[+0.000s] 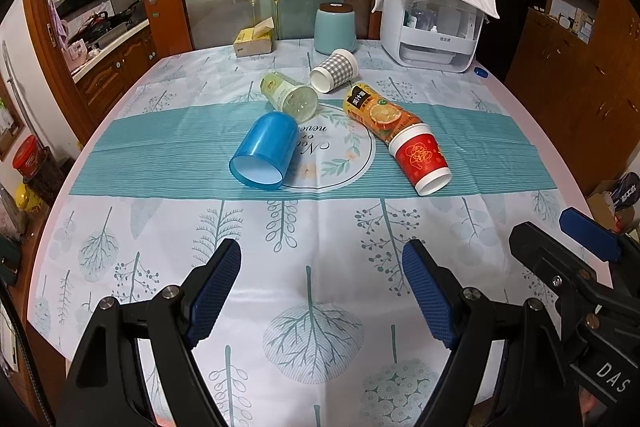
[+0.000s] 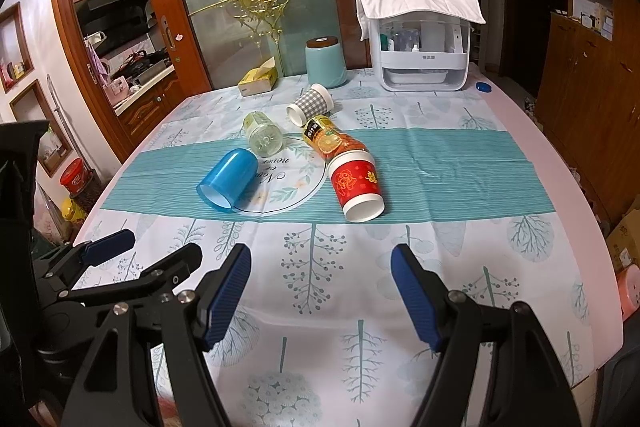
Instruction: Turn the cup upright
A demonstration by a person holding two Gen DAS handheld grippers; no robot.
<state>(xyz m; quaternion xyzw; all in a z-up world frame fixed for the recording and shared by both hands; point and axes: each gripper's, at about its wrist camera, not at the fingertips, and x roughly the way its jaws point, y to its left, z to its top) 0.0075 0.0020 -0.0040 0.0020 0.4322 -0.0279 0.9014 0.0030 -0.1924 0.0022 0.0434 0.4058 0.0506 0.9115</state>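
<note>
Covered by a white cloth printed with teal trees and a teal striped band: the bench, filling both views. At the far edge, right of the fingers' line, a white plastic cabinet draped with a white towel; left of it a pale blue canister with a brown lid and a yellow tissue box.

Well ahead of the left gripper, slightly left of its left finger tip: a translucent blue plastic cup on its side, mouth toward the camera. Beyond it, a clear plastic bottle with a yellow-green label, lying down. Ahead and right of the right finger: an orange juice bottle, lying, its far end beside a grey checked paper cup, its near end touching a red paper cup with a white rim, both cups on their sides.

From the right gripper, the red cup almost straight ahead, between the finger lines. Both pairs of fingers spread wide, blue pads holding nothing, hovering above the cloth.

Only in the left wrist view: the right gripper's black frame at lower right. Only in the right wrist view: the left gripper's frame at lower left. Small blue cap beside the cabinet.
</note>
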